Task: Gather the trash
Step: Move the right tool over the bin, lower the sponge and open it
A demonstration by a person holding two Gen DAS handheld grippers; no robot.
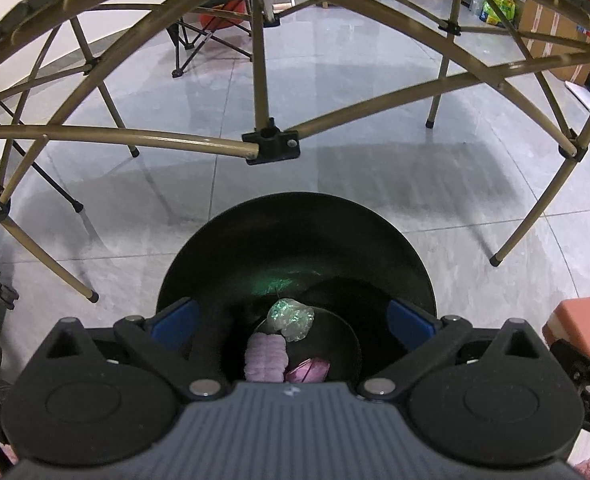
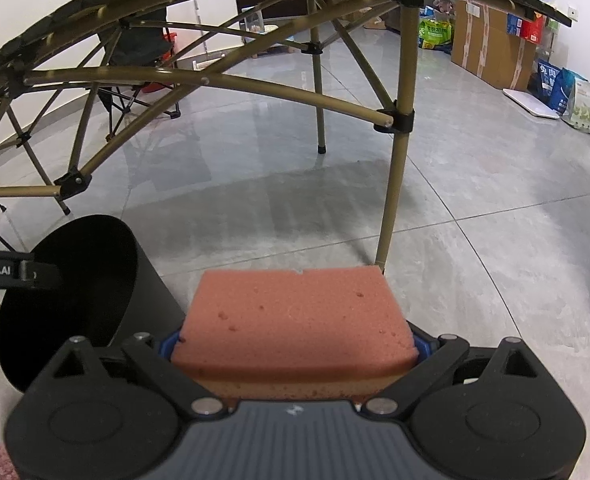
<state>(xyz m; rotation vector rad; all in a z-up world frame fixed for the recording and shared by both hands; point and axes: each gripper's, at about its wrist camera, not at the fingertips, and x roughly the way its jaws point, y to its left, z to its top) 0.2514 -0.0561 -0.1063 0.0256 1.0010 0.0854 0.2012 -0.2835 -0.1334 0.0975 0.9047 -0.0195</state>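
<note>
The left gripper (image 1: 293,322) hangs straight over the mouth of the black bin (image 1: 231,248) with its blue fingers (image 1: 175,320) spread as wide as they go and nothing between them; on the bin floor lie a crumpled clear wrapper (image 1: 291,318), a pale lilac ribbed piece (image 1: 265,358) at about 7 o'clock of it, and a pink scrap (image 1: 309,372) at about 5 o'clock. The left hand's drop looks finished, so the step in hand is judged to be the right hand's. The right gripper (image 2: 295,346) is clamped on the short sides of a pink sponge (image 2: 295,312), which juts forward past the fingertips and hangs over grey floor (image 2: 475,208), not over the bin (image 2: 107,240); in the right wrist view the bin's mouth sits at about 9 o'clock of the sponge, close beside it, with the left gripper's arm (image 2: 11,270) reaching across the opening. To do this well, the left gripper should lift clear first, since both tools cannot share the opening. The sponge should then be carried toward 9 o'clock until its whole length is inside the rim, because a long piece released off-centre could catch the edge and tip out. The table leg (image 2: 399,160) at 12 o'clock stands near the sponge's far end, so the swing is best kept away from it.
</note>
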